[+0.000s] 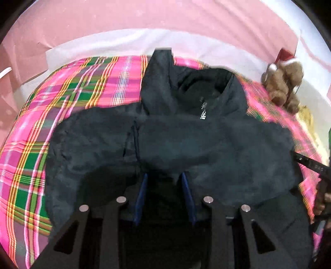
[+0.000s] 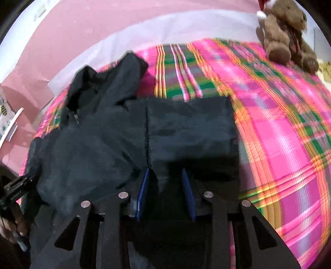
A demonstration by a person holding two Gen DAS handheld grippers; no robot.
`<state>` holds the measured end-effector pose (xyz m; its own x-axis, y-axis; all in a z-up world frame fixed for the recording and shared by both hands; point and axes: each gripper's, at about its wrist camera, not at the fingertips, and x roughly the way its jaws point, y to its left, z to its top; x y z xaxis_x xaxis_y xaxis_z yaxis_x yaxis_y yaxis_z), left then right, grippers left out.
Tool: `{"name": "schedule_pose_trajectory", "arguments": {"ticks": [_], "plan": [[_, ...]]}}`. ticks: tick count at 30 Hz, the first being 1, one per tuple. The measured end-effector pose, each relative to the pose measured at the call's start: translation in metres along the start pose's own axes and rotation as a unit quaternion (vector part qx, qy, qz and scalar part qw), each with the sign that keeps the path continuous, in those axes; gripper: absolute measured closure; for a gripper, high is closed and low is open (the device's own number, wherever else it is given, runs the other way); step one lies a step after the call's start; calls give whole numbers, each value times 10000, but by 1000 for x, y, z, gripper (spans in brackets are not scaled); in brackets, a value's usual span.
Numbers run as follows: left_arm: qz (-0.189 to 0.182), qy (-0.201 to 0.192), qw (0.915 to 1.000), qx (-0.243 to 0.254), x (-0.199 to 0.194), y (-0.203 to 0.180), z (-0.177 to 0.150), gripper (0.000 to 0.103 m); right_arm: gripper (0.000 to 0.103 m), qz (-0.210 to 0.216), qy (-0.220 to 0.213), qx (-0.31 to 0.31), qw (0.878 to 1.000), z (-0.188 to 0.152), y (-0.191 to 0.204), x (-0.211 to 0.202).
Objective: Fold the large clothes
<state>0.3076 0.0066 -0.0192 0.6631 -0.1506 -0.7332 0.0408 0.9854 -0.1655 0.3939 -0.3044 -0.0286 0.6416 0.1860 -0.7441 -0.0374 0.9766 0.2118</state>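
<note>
A black zip-up jacket [image 1: 186, 140] lies on a pink, green and yellow plaid bedspread [image 1: 62, 107], collar and zipper [image 1: 203, 110] toward the far side, one sleeve folded across the body. My left gripper [image 1: 164, 175] is open just over the jacket's near part, blue fingers [image 1: 142, 192] apart. In the right wrist view the jacket [image 2: 124, 134] fills the left and centre, a folded sleeve panel [image 2: 192, 124] ahead. My right gripper [image 2: 165, 171] is open over that panel near a seam. Each gripper shows at the other view's edge: the right one [image 1: 314, 165] and the left one [image 2: 16, 186].
A brown teddy bear [image 2: 285, 33] with a red and white hat sits at the far right of the bedspread [image 2: 279, 124]; it also shows in the left wrist view [image 1: 283, 84]. A white sheet edge [image 1: 113, 43] and pink wall [image 1: 144, 14] lie behind the bed.
</note>
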Motion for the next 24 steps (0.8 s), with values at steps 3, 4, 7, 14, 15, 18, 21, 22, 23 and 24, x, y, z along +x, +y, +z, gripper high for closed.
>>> {"name": "schedule_pose_trajectory", "arguments": {"ticks": [3,4,7,14,15,18,21,22,23,24], "plan": [[-4,-420,9990,152,-20,-10,19,67,70,-36,-444,75,9990,18,-11,-22],[28,-535,9983,223,-21,-14,26,67,70,-99,-493,110,9987,24,-15,-23],[233,-442,9982,337,5,-20,44,67,70,-281,-384,236,9986,41,-26,-7],[494,-185,9982,297,68,-6,24,66,70,-425,176,200,9987,34,-39,50],[521,-193,9979,329,70,-7,24,66,70,-470,158,153,9987,33,-38,53],[540,-143,9979,322,70,-8,30,66,70,-629,196,-27,9978,35,-33,53],[473,-160,9985,222,48,-6,35,67,70,-743,72,-43,9972,40,-29,30],[381,-227,9989,172,36,-5,35,67,70,-701,-33,-40,9975,39,-27,18],[266,-325,9990,163,24,-4,33,67,70,-615,-157,-44,9980,37,-24,5],[179,-442,9987,196,11,-5,29,67,70,-558,-275,-43,9981,33,-20,-10]]}}
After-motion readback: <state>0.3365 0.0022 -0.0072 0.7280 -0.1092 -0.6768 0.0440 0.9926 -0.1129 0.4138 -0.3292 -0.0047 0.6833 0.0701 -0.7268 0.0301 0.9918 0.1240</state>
